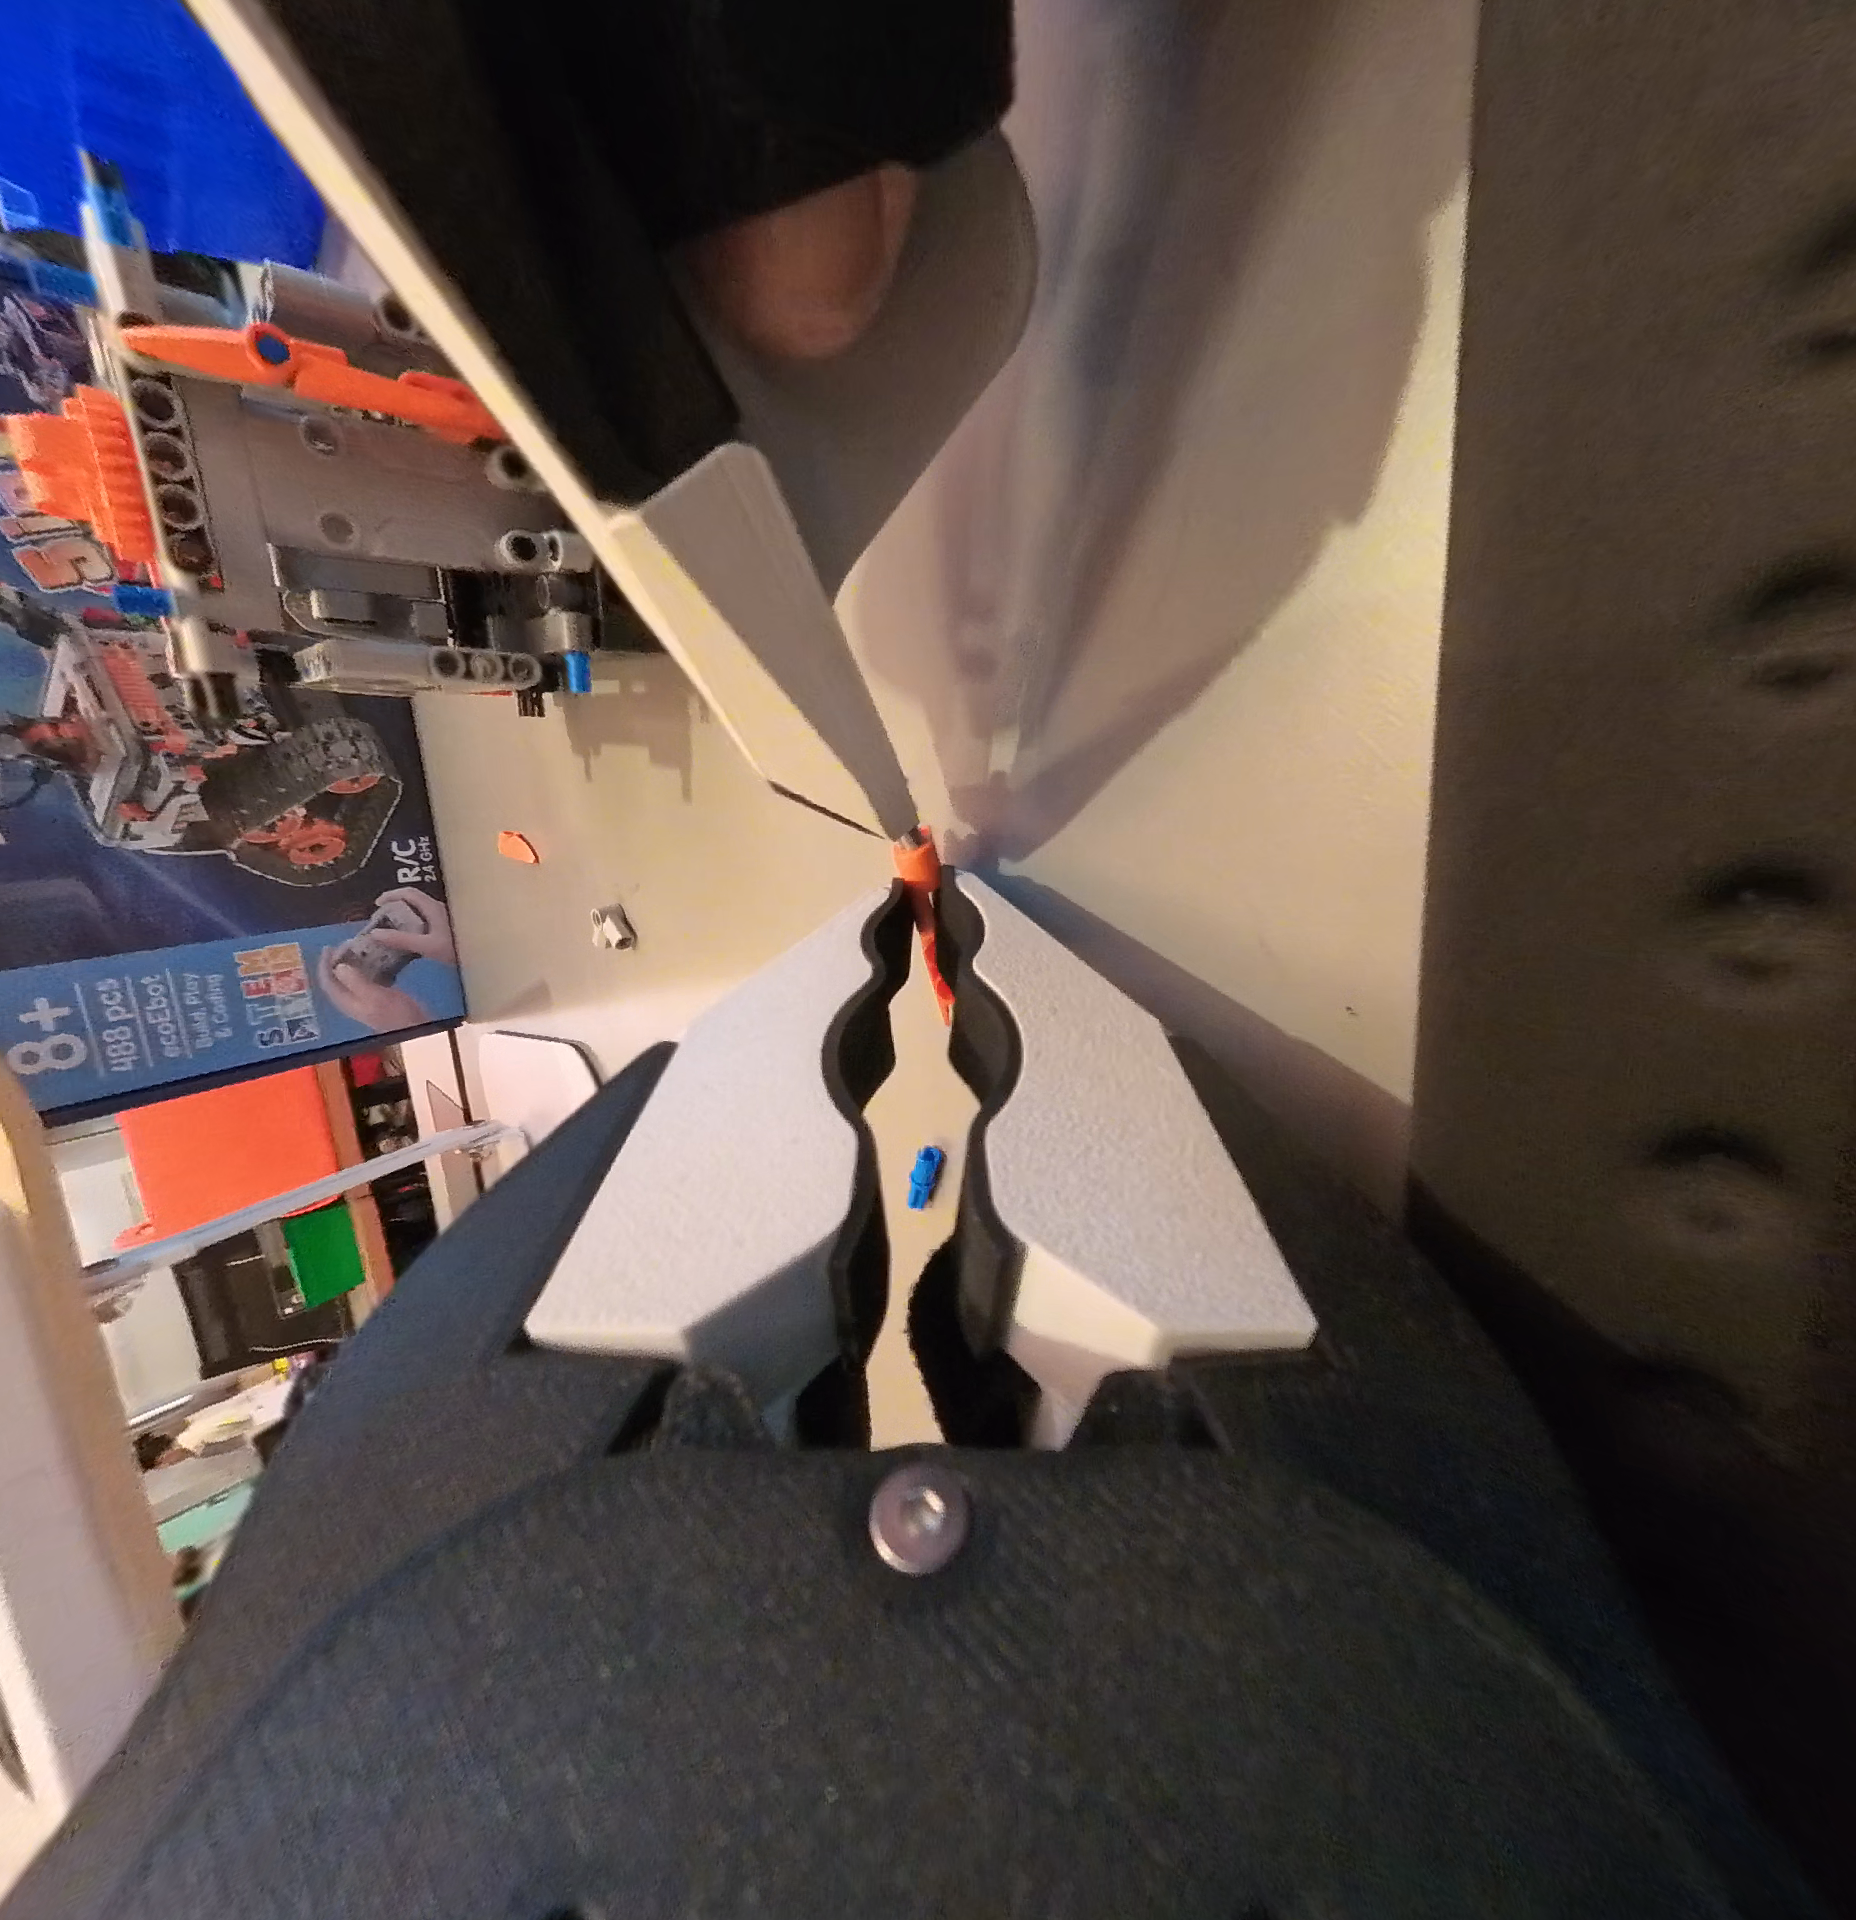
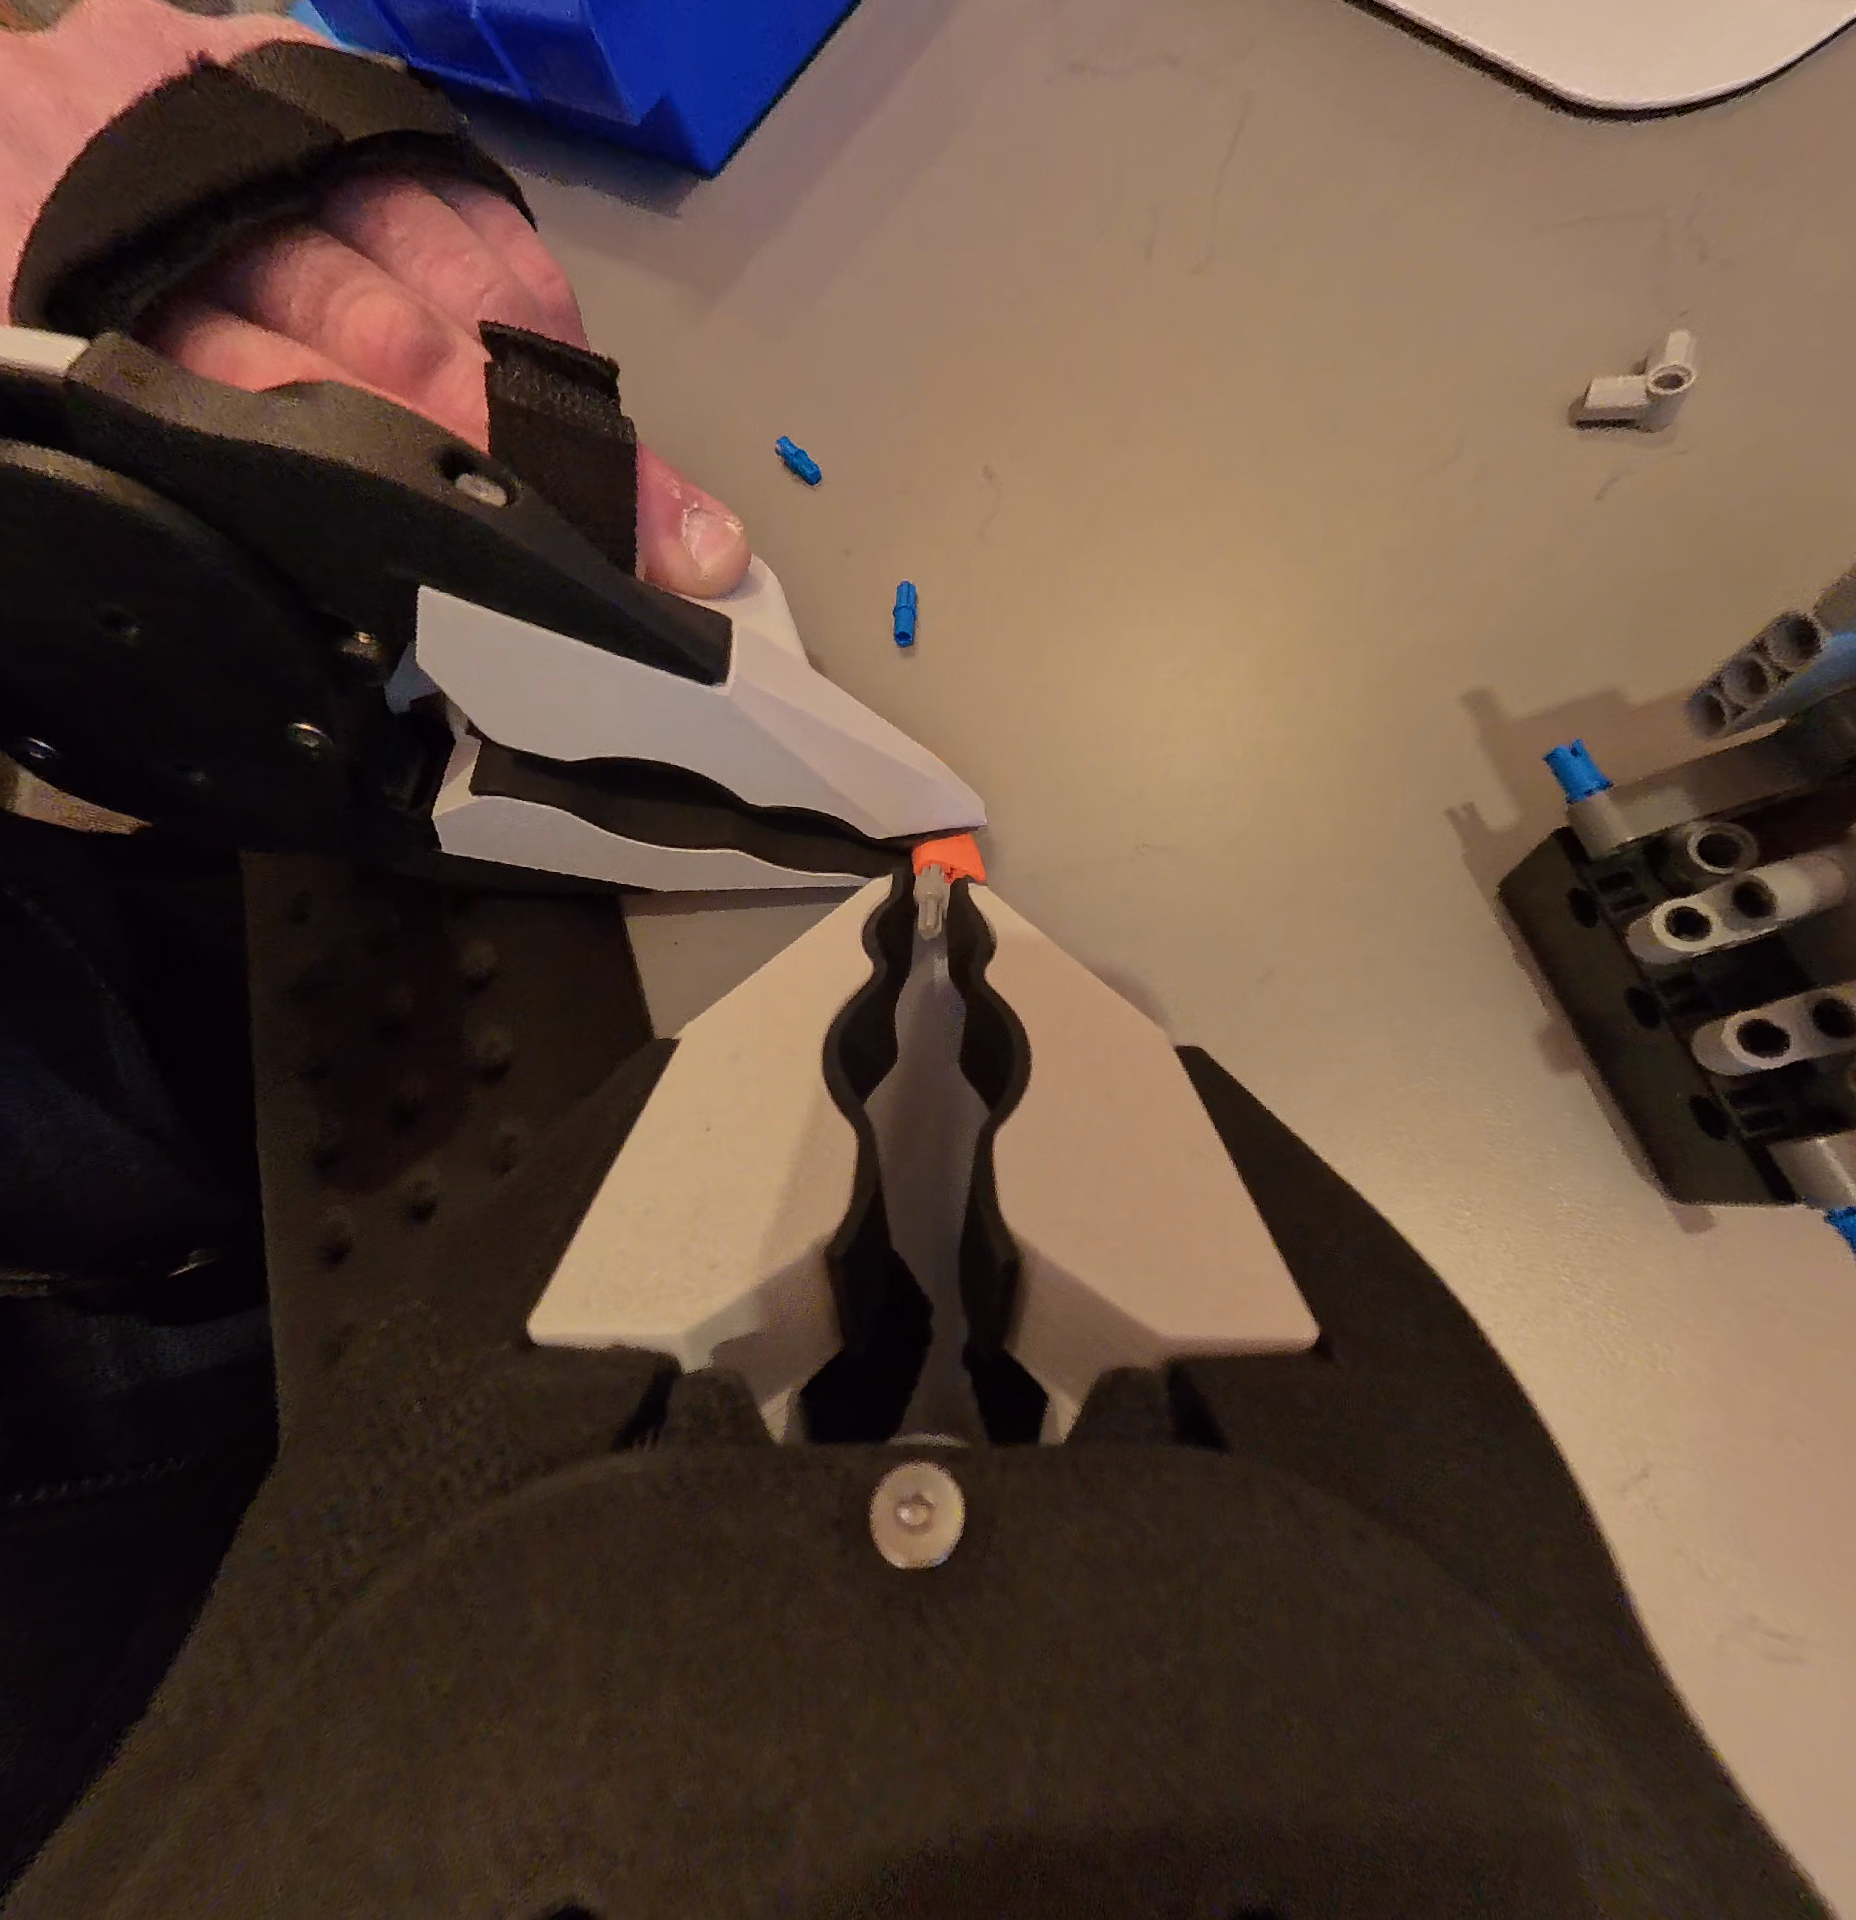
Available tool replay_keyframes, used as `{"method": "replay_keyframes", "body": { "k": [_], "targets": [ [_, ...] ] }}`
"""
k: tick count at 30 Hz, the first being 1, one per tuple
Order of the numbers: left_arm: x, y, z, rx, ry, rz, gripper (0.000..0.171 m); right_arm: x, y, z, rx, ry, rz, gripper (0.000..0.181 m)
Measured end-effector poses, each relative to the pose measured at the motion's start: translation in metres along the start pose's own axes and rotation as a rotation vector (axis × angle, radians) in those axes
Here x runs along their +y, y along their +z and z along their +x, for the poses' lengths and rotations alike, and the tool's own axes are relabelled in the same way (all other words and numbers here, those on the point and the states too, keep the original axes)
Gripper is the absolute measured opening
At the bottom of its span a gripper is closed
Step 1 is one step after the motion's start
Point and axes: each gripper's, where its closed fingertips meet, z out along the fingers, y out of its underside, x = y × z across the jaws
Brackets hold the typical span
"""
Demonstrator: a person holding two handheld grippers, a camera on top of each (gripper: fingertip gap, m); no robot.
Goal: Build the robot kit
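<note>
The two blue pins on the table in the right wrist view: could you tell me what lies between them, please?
Nothing: between the farther blue pin and the nearer blue pin only bare table shows in the right wrist view.

Black textured gripper bodies, pale grey jaws, wavy black pads, silver screws.

Two wrist cameras, both trained close on the orange piece (image 1: 916,864).

My left wrist view looks along its own fingers, rolled sideways, with the orange piece at their tips and the grey brick model (image 1: 363,499) beyond it to the upper left. My right wrist view looks steeply down on the table (image 2: 1267,520), the orange piece (image 2: 947,858) just past its fingertips. I see three things in both views: the orange piece, a blue pin (image 1: 925,1177) (image 2: 904,613) near it, and the brick model (image 2: 1724,987).
</note>
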Motion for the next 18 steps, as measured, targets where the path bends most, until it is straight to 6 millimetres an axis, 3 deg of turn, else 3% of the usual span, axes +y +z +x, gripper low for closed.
{"method": "replay_keyframes", "body": {
  "k": [11, 16, 18],
  "targets": [
    [0.002, 0.001, -0.002, 0.029, -0.048, 0.003, 0.002, -0.001, 0.007, 0.002, -0.017, 0.012, -0.001, 0.004],
    [0.007, 0.001, -0.006, 0.047, -0.104, 0.018, 0.002, -0.014, -0.018, 0.011, -0.056, 0.085, 0.132, 0.01],
    [0.003, -0.001, -0.006, 0.057, -0.111, 0.039, 0.002, -0.01, -0.015, 0.009, -0.073, 0.091, 0.11, 0.011]
  ]
}}
